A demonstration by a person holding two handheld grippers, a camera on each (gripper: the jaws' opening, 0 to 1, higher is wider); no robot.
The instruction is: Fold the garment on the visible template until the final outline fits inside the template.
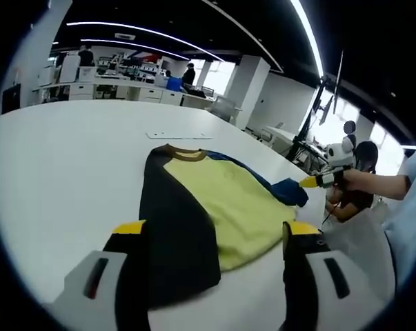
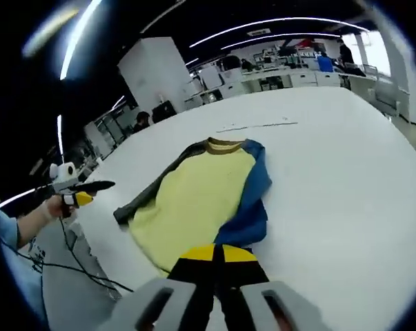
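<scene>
A yellow-fronted garment with dark and blue sleeves (image 1: pixel 214 207) is spread flat on the white table (image 1: pixel 70 158) for folding. Its blue sleeve (image 2: pixel 252 193) is pinched by the closed right gripper (image 2: pixel 218 256); the left gripper (image 1: pixel 211 234) is held open beside the garment's hem, gripping nothing.

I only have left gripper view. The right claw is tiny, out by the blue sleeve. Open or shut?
Observer: Shut. In right gripper view the right claw has its yellow tips together at the end of the blue sleeve. I cannot tell whether cloth is pinched.
Operator: How does that sleeve lie?
Observer: It runs along the side of the yellow body, from the collar down to that claw, bunched at the lower end.
Operator: Left claw relative to the shirt?
Observer: The left claw is at the edge of the table, apart from the dark sleeve.
</scene>
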